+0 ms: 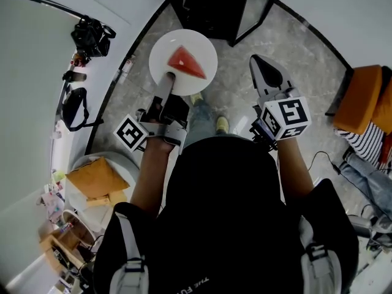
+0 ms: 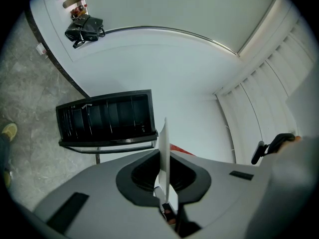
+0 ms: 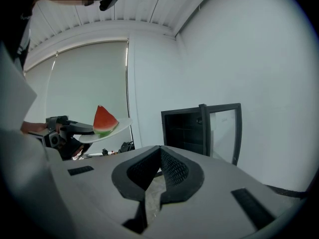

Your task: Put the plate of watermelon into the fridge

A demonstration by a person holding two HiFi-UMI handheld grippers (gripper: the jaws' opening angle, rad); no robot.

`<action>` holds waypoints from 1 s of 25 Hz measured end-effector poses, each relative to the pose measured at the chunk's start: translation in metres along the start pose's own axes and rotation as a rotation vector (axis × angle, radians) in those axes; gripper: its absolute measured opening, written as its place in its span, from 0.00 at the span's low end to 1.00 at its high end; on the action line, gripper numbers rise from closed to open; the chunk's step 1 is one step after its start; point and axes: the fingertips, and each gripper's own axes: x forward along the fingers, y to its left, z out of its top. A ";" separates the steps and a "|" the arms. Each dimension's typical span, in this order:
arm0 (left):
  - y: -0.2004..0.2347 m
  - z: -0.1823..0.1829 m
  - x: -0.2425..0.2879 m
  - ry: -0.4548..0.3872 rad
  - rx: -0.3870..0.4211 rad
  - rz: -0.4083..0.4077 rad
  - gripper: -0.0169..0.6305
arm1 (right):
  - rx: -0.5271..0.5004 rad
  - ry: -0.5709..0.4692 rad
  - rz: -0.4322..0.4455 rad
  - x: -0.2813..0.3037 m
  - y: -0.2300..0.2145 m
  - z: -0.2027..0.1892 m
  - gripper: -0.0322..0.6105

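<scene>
Pinched the plate (image 1: 168,48) by its near rim with the left gripper (image 1: 168,77), clamped tight on the edge, upper centre of the frame, just short of the open fridge (image 1: 208,5) at the top. Had the right gripper (image 1: 264,66) closed on nothing, right of centre. Needed to go in level and slow, clear of the door (image 1: 260,8); looked easy to tip. Carried the watermelon (image 1: 185,62) standing on its rind, tip up, long edge slanting toward lower right.
</scene>
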 end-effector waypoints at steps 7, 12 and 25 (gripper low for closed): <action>0.007 0.027 0.026 0.009 -0.008 -0.001 0.07 | -0.004 0.008 -0.004 0.032 -0.004 0.012 0.06; 0.013 0.046 0.045 0.019 -0.015 -0.003 0.07 | -0.004 0.014 -0.015 0.057 -0.011 0.018 0.06; 0.032 0.121 0.082 0.026 -0.027 0.008 0.07 | -0.016 0.025 -0.012 0.139 -0.006 0.042 0.06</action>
